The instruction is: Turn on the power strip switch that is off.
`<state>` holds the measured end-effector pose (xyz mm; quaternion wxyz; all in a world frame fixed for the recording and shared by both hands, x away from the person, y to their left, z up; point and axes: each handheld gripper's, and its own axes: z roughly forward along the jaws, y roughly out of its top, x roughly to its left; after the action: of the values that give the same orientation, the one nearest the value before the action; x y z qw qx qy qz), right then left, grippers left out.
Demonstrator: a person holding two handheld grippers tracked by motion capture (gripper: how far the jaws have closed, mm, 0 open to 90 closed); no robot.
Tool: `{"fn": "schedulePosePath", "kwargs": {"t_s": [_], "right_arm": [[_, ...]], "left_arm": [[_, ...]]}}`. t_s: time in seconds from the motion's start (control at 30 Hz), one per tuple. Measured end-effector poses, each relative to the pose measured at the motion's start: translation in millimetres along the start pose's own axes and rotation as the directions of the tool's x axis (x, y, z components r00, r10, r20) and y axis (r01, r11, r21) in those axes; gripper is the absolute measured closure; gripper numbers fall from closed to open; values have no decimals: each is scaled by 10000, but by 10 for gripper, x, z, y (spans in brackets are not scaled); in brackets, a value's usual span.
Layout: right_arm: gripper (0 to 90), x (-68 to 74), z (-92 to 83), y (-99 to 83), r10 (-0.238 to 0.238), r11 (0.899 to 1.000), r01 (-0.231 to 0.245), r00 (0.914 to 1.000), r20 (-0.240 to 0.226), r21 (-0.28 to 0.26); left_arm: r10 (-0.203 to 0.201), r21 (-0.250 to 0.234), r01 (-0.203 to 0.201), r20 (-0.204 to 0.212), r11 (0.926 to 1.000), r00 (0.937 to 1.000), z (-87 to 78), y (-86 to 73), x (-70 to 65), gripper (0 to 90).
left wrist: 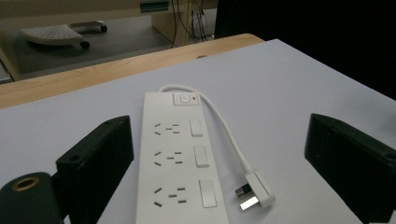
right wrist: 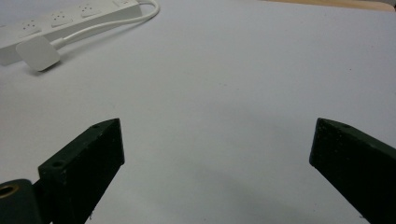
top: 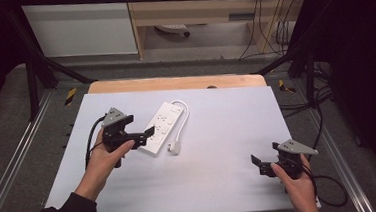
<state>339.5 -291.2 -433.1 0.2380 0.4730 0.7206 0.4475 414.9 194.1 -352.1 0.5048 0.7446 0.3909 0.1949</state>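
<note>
The power strip [top: 161, 127] lies flat on the white tabletop [top: 219, 149], slanted, with its switch end pointing away from the person. It has three sockets in a row, each with a switch beside it, and a main switch at the far end. Its short white cord [left wrist: 224, 126] loops out of that far end and runs back along the strip's side to the plug [top: 174, 147], which lies on the tabletop just beside the strip's near end, pins showing.

The left gripper [top: 148, 134] is held at the near end of the power strip, jaws wide apart and holding nothing; in the left gripper view the strip lies between them. The right gripper [top: 261, 165] is well apart from the power strip, near the person's edge of the tabletop, its jaws also spread wide with only bare tabletop between them.
</note>
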Motion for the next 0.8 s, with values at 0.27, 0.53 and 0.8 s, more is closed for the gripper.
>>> {"fn": "schedulePosePath", "kwargs": {"t_s": [0.27, 0.53, 0.8], "right_arm": [[35, 5, -1, 1, -44, 10000, 44, 10000, -38, 18], [35, 6, -1, 3, -47, 10000, 47, 10000, -53, -3], [35, 7, -2, 1, -31, 10000, 31, 10000, -63, 12]], "left_arm": [[59, 69, -58, -195, 10000, 9998, 108, 8, 9, 83], [117, 249, -111, -230, 9996, 9997, 173, -4, -1, 91], [203, 409, -195, -193, 9990, 9996, 210, -11, -4, 117]]}}
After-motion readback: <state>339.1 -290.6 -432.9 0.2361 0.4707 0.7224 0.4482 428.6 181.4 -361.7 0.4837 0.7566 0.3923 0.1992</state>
